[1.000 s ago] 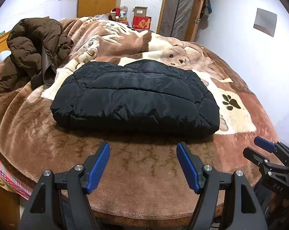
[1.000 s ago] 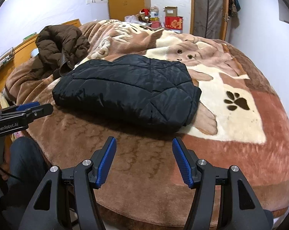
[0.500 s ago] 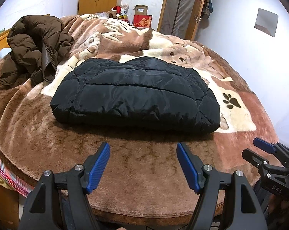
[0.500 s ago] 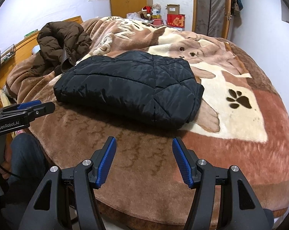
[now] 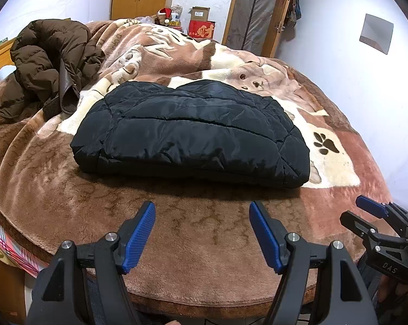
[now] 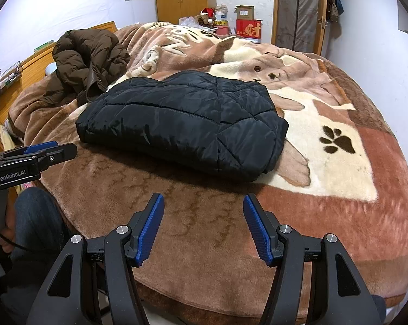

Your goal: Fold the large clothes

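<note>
- i see one bed, and one plush blanket (image 5: 68,195) covers it all; the blanket is fuzzy, brown and cream, with a dark paw print (image 5: 324,143) and animal figures on it.
- i count two jackets. the black quilted jacket (image 5: 193,132) is folded to one thick, puffy rectangle with shiny fabric and stitched seams; it lies flat in the middle of the blanket, beyond both my tools and not touching them.
- the brown puffy jacket (image 5: 49,62) is one crumpled heap on the far left side of the bed, near the black one but apart.
- i hold two tools, black plastic with ribbed blue pads. the left gripper (image 5: 202,233) has its jaws wide apart, nothing between them, over the near edge of the blanket.
- the right gripper (image 6: 204,230) is the same: jaws apart and empty.
- one red cardboard box (image 5: 202,29) stands far behind the bed.
</note>
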Action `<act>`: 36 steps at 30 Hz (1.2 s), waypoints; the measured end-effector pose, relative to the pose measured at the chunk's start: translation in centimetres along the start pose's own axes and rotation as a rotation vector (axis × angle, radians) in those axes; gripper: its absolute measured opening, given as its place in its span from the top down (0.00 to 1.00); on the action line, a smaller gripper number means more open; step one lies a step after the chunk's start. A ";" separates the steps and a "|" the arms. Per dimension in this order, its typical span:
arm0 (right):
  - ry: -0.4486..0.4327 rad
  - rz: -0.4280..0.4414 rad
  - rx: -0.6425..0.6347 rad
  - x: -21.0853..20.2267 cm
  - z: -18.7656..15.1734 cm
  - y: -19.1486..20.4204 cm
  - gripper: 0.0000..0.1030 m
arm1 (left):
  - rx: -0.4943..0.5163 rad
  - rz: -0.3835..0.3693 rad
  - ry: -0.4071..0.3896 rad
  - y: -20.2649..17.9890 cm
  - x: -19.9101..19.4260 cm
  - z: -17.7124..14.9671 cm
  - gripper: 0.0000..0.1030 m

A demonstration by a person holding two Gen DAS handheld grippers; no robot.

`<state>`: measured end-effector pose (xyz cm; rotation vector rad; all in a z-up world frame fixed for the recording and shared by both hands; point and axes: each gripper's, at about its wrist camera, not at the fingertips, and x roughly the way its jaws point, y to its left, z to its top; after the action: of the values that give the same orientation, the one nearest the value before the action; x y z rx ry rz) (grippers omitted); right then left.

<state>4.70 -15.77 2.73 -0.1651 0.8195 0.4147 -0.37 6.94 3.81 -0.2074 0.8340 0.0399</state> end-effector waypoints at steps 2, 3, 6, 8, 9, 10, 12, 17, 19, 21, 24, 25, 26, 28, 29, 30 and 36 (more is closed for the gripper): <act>0.002 0.000 -0.001 0.0 0.0 0.0 0.41 | -0.002 -0.002 0.002 0.0 0.1 0.0 0.29; 0.002 0.002 -0.001 0.0 0.0 0.0 0.41 | -0.004 -0.005 0.002 0.0 0.0 0.0 0.29; 0.003 0.001 -0.001 0.1 -0.1 -0.1 0.41 | -0.007 -0.007 0.002 0.0 0.0 -0.1 0.29; 0.003 0.001 -0.001 0.1 -0.1 0.0 0.41 | -0.007 -0.006 0.003 0.0 0.0 -0.1 0.29; 0.002 0.002 -0.001 0.1 -0.1 -0.1 0.41 | -0.008 -0.007 0.002 0.0 0.0 -0.1 0.29; 0.002 0.002 -0.001 0.1 -0.1 -0.1 0.41 | -0.007 -0.006 0.002 0.0 0.0 -0.1 0.29; 0.003 0.003 -0.002 0.1 -0.1 -0.1 0.41 | -0.006 -0.006 0.003 0.0 0.0 -0.1 0.29; 0.008 0.003 0.000 0.2 -0.3 -0.1 0.41 | -0.007 -0.002 0.003 -0.1 0.0 -0.1 0.29; 0.008 0.002 0.000 0.2 -0.3 -0.1 0.41 | -0.005 0.000 0.002 -0.2 0.0 -0.2 0.29; 0.008 0.002 -0.001 0.2 -0.3 -0.1 0.41 | -0.008 -0.002 0.002 -0.2 0.0 -0.2 0.29; 0.008 0.004 0.000 0.2 -0.4 -0.2 0.41 | -0.004 0.004 0.002 -0.3 0.0 -0.2 0.29; 0.008 0.003 -0.001 0.2 -0.4 -0.2 0.41 | -0.005 0.003 0.003 -0.3 0.0 -0.2 0.29; 0.008 0.002 -0.001 0.2 -0.3 -0.2 0.41 | -0.006 0.002 0.004 -0.3 0.0 -0.2 0.29; 0.009 0.003 0.000 0.2 -0.4 -0.2 0.41 | 0.000 0.008 0.005 -0.5 0.0 -0.2 0.29; 0.009 0.002 0.001 0.3 -0.4 -0.2 0.41 | 0.001 0.011 0.003 -0.5 0.0 -0.2 0.29; 0.009 0.002 0.001 0.3 -0.4 -0.2 0.41 | 0.004 0.012 0.003 -0.5 0.0 -0.2 0.29; 0.013 -0.001 0.007 0.5 -0.6 -0.4 0.41 | 0.012 0.037 0.006 -0.7 0.2 -0.2 0.29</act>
<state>4.73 -16.18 1.97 -0.1615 0.8336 0.4098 -0.33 6.20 3.61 -0.1806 0.8443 0.0687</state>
